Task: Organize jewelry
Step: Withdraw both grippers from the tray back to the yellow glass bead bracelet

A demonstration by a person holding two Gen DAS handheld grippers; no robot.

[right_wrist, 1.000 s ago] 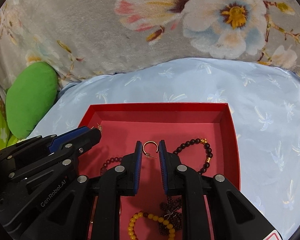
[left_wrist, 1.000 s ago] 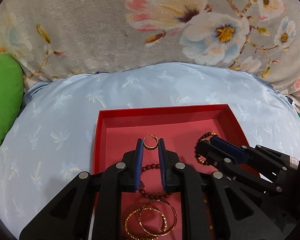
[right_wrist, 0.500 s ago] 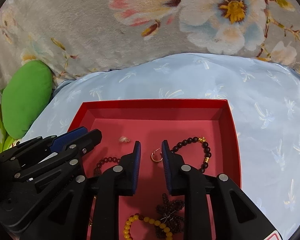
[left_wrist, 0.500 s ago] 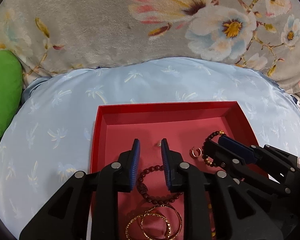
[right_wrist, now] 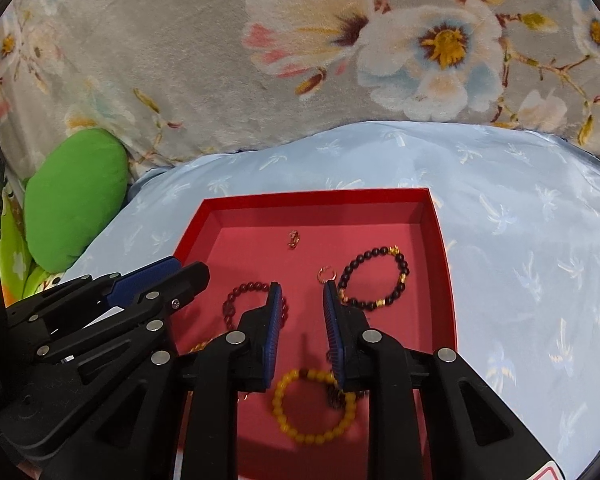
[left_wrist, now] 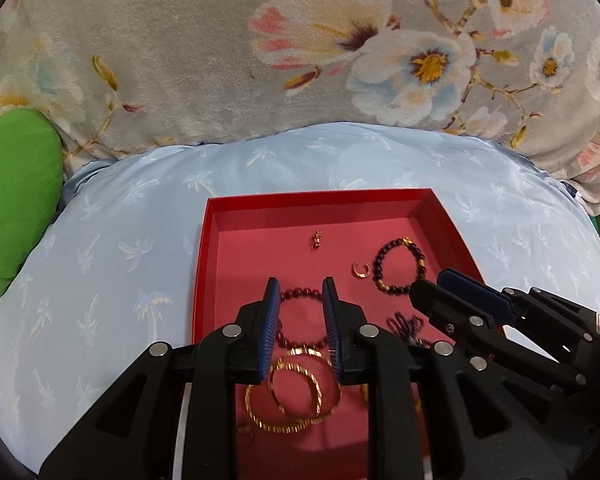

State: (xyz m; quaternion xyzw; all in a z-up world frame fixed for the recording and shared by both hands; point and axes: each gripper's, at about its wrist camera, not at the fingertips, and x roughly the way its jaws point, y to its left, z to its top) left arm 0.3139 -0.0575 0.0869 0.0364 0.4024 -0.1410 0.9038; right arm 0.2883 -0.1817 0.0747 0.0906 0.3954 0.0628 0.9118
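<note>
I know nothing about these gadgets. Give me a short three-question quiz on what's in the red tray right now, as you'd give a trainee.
1. True or false: the yellow bead bracelet lies outside the red cardboard tray.
2. What lies right beside the small gold hoop earring? A) dark bead bracelet with gold beads B) green cushion C) yellow bead bracelet
3. Fill in: neither the left gripper nor the right gripper holds ____.

Key: 1 false, it lies in the tray. 2 A. 3 anything; both stand open over the tray, their jaws having just opened.
</note>
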